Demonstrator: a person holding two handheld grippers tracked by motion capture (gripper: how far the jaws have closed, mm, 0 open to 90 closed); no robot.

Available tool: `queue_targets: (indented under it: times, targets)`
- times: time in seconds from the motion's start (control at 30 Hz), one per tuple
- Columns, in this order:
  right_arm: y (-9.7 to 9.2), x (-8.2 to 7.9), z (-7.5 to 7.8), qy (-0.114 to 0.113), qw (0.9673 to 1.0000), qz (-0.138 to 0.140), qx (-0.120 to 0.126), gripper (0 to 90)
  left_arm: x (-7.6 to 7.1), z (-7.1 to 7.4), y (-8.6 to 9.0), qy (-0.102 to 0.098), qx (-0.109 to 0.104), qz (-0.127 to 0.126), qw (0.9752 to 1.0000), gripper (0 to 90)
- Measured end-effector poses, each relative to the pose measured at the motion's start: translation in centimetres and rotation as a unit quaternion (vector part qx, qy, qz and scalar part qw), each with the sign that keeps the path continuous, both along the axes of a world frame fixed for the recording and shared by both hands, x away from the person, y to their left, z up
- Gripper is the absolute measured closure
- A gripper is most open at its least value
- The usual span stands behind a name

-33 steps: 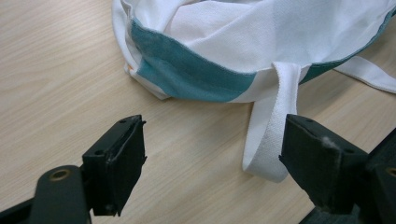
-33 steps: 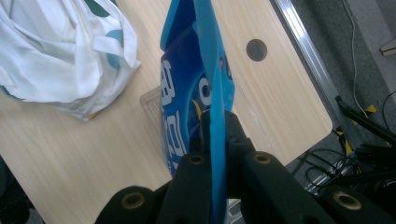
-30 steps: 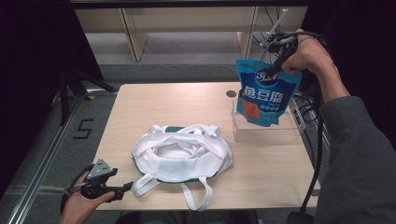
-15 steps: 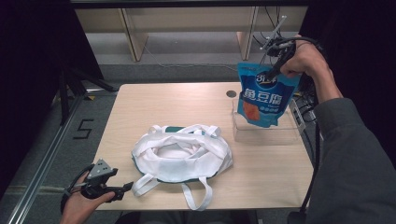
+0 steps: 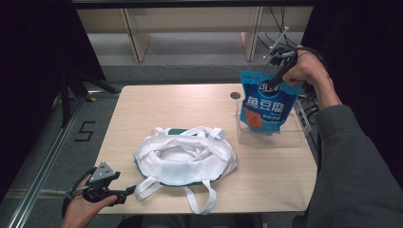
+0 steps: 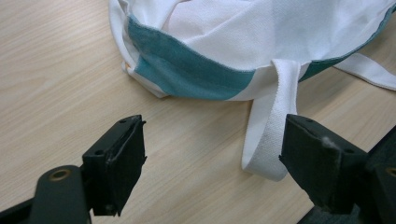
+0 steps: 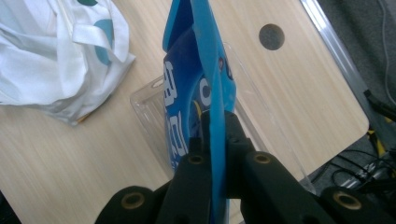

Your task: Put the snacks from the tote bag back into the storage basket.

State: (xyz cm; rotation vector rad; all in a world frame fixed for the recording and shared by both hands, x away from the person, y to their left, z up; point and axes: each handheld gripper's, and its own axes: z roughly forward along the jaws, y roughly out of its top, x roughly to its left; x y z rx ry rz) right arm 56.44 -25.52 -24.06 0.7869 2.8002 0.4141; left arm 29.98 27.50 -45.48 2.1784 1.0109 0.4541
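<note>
My right gripper [image 5: 279, 71] pinches the top edge of the blue snack pouch [image 5: 265, 103], which hangs over the clear tray [image 5: 294, 137] at the surface's far right; its bottom seems to dip inside. My left gripper [image 6: 212, 149] rests near the white tote bag [image 5: 183, 154], fingers spread around one strap [image 6: 271, 135].

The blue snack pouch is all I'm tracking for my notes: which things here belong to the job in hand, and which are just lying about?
In the job:
- blue foil snack pouch, pinched at its top edge by the right gripper
- clear plastic tray under the pouch
- white cloth bag with teal trim
- left gripper, open beside a bag strap

Lying about:
- wooden shelving behind the table
</note>
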Motion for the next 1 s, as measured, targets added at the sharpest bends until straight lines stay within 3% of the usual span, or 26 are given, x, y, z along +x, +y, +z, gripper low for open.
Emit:
queue_targets:
  times: [0.4, 0.47, 0.7, 0.83, 0.97, 1.0]
  targets:
    - [-0.3, 0.2, -2.2, 0.013, 0.9999, -0.001, 0.002, 90.0, 0.0, 0.0, 0.0, 0.004, 0.001, 0.0, 1.0, 21.0]
    - [-0.4, 0.3, -2.5, 0.012, 0.9999, 0.009, 0.001, 90.0, 0.0, 0.0, 0.0, 0.003, 0.001, 0.0, 1.0, 21.0]
    - [-0.6, 0.1, -3.2, 0.019, 0.9998, 0.0, 0.009, 90.0, 0.1, -0.1, 0.0, -0.003, 0.003, -0.003, 1.0, 20.9]
    - [-1.0, 0.0, -3.3, 0.005, 0.9999, -0.008, 0.011, 89.2, 0.0, -0.1, 0.0, 0.0, 0.003, -0.003, 1.0, 20.9]
    - [-1.4, -0.6, -3.0, -0.013, 0.9984, -0.023, 0.05, 79.2, 0.0, -0.1, -0.1, -0.002, 0.002, -0.002, 1.0, 21.0]
    - [-1.5, -0.7, -3.0, -0.021, 0.9981, -0.026, 0.052, 76.8, -0.1, -0.1, -0.3, 0.009, -0.008, 0.008, 0.9999, 21.0]
